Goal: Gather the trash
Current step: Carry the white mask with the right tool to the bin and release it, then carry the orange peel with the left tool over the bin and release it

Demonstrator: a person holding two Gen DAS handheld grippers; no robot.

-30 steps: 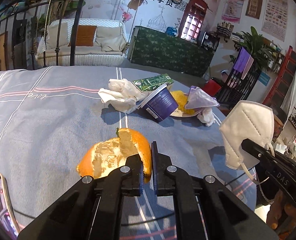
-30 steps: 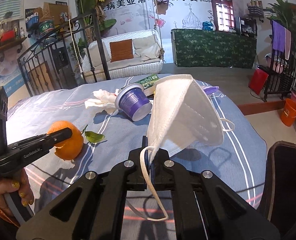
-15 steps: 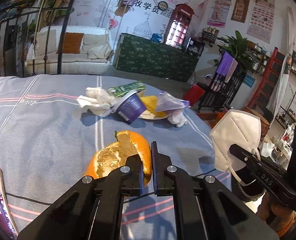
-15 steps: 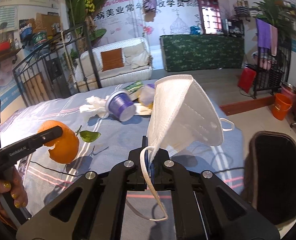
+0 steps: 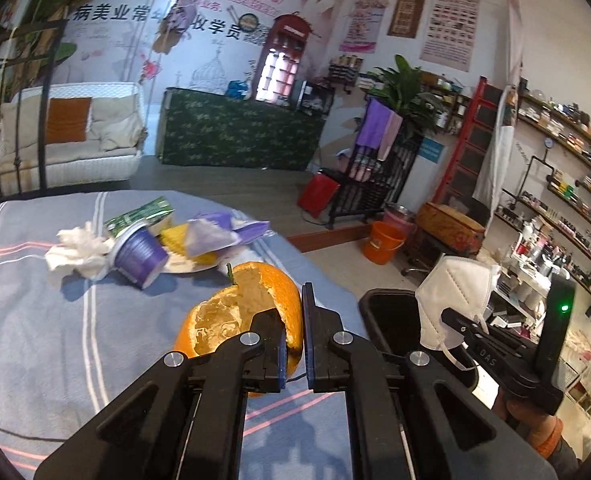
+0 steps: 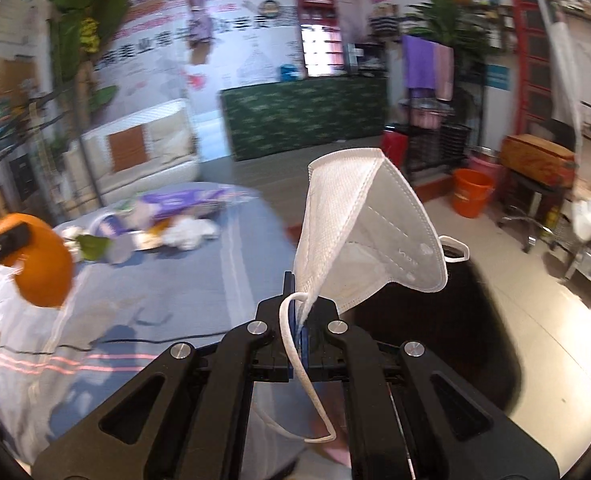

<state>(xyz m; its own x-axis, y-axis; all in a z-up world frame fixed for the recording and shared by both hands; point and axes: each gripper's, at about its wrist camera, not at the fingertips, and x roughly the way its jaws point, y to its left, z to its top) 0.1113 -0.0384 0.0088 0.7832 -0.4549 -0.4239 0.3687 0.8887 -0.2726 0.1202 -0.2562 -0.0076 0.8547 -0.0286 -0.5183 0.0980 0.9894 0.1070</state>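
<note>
The left gripper (image 5: 293,332) is clamped on a large piece of orange peel (image 5: 231,316), held up over the right edge of a bed covered in a grey-blue striped sheet (image 5: 55,320). The left wrist view shows the peel's pale, pithy inside and a small green stem on top. The right wrist view shows only its smooth orange outside (image 6: 43,264), at the far left of that picture.

The right gripper (image 6: 299,312) is closed tight on the bottom corner of a white folded face mask (image 6: 359,240), which stands up from the jaws with one ear loop hanging down over them. In the left wrist view the same mask (image 5: 453,296) appears small, held beyond the bed's right edge, just beside and above a black trash bin (image 5: 395,320) on the floor. In the right wrist view the bin (image 6: 435,328) is a dark blurred shape below and behind the mask.

The left wrist view also shows, sharply, the trash pile near the far edge of the bed: crumpled white tissue (image 5: 77,248), a purple cup (image 5: 139,250) on its side, a green carton (image 5: 139,216), a purple wrapper (image 5: 223,232) and something yellow on a plate (image 5: 193,266). The right wrist view shows this pile only as a blur.

Part of the hand (image 5: 535,428) holding the right gripper shows at the lower right of the left wrist view.
</note>
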